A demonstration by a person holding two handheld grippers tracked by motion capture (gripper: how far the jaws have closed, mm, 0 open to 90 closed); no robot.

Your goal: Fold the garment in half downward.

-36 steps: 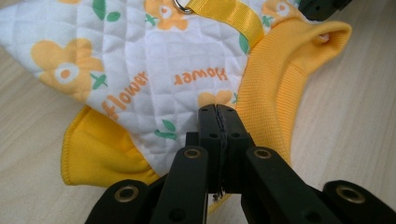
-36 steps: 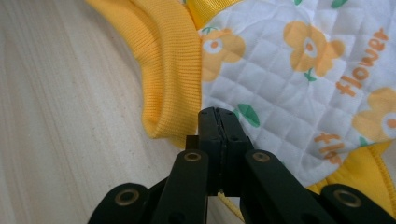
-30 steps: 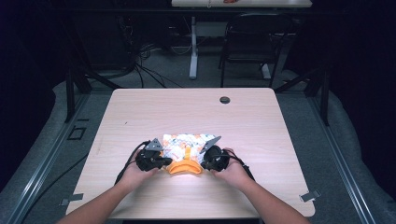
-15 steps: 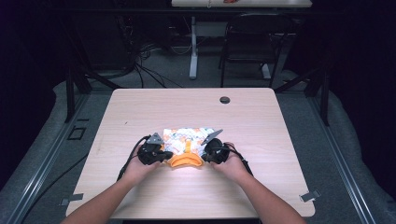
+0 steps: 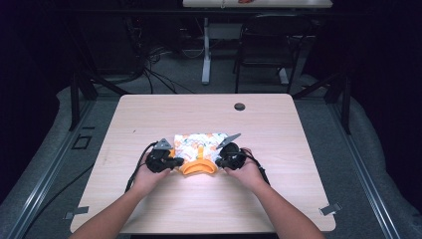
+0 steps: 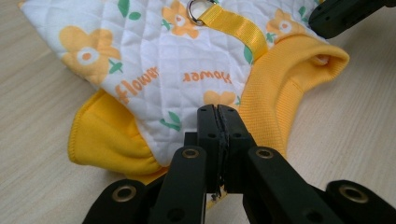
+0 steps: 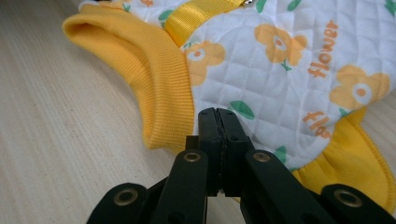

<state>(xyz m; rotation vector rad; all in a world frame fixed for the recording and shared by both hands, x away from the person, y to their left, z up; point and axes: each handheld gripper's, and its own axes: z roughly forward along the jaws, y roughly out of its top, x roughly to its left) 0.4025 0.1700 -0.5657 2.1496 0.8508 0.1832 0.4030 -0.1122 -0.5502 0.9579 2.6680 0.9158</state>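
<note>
Dark floor with cables and a chair [image 5: 266, 45] surrounds the pale wood tabletop [image 5: 149, 114] in the high view. A small quilted garment [image 5: 199, 147], white with orange flowers and a yellow ribbed collar [image 5: 198, 167], lies at the near middle of the tabletop. The left gripper [image 5: 171, 163] sits at the garment's left side and the right gripper [image 5: 221, 162] at its right side, each held in a hand coming in from the near edge. A dark round grommet [image 5: 240, 106] is set in the far part of the tabletop.

From the left gripper view, the left gripper [image 6: 218, 116] has its jaws pressed together on the garment's [image 6: 154, 60] near hem, the white quilted cloth running away from the tips. A yellow strap [image 6: 236, 25] with a metal ring [image 6: 198, 10] crosses the cloth farther off, and the collar [image 6: 294, 70] opens to the right.

From the right gripper view, the right gripper [image 7: 217, 119] likewise has its jaws closed on the garment's [image 7: 289, 65] edge, just beside the collar [image 7: 144, 60], which curves off to the left over the tabletop [image 7: 56, 140].
</note>
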